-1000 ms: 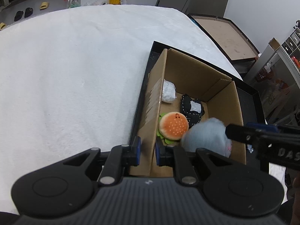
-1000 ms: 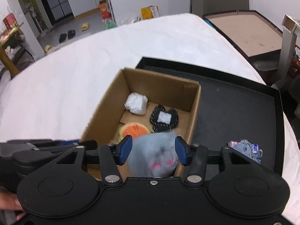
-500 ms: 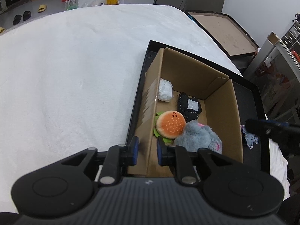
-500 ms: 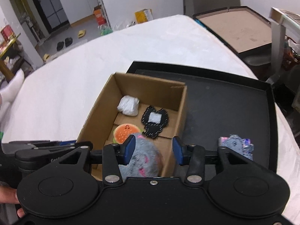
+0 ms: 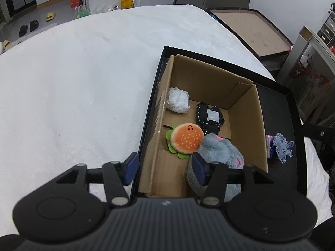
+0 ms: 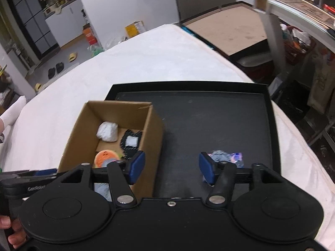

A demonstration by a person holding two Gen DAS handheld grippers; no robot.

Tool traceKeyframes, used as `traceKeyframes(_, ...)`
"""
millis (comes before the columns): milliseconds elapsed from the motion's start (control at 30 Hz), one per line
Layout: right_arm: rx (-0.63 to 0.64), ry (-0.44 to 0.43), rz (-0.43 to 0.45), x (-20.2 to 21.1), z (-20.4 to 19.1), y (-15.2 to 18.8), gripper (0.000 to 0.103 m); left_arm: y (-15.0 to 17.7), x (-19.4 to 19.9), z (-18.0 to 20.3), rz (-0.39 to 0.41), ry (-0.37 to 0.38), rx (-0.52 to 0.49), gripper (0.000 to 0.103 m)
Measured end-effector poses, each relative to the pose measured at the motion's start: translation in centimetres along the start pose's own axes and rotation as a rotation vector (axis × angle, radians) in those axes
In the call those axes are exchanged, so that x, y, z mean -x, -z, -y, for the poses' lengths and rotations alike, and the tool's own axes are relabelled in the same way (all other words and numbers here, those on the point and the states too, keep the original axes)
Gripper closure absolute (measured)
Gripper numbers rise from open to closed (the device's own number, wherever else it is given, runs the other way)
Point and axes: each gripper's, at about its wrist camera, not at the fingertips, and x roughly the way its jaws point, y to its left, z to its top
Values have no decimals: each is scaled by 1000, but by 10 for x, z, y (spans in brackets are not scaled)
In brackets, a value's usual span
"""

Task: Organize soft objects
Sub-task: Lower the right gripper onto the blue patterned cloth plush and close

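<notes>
A cardboard box point(image 5: 245, 125) stands at the left end of a black tray point(image 5: 278, 115). In it lie a grey fluffy plush point(image 5: 219, 150), a burger plush point(image 5: 186, 139), a black pouch point(image 5: 209, 117) and a white wad point(image 5: 178, 102). My left gripper point(image 5: 165, 168) straddles the box's near left wall. Its jaws are opening and the pads stand off the cardboard. My right gripper point(image 6: 171, 168) hangs over the bare tray point(image 6: 209, 121), right of the box point(image 6: 150, 146). Its jaws are opening with nothing between them. A small blue-grey plush point(image 6: 226, 156) lies just beyond its right finger.
The tray rests on a white fleecy cover point(image 5: 73, 83) that spreads wide to the left. A second framed board point(image 6: 230, 31) and a metal shelf point(image 6: 293, 10) stand beyond the far right edge. A person's hand point(image 6: 8, 230) holds the left gripper's handle.
The right gripper let go of the grey plush, which now lies in the box, and slid right over the tray. The left gripper's jaws came off the box wall and spread.
</notes>
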Motion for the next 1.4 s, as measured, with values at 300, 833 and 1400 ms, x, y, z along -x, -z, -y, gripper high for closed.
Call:
traceKeyframes(300,-78,0,2,-18,43,4,25,1,-8,13,-25,-54,-35,33)
traceKeyframes(833,-207,-10,-106,-73,86,29,37,-6,-25,34,-65,-117,-71,33)
traceKeyframes(1400,-174,-23,-138,-82,90,36,82,-5,-27,43,-73,-149,-96,30)
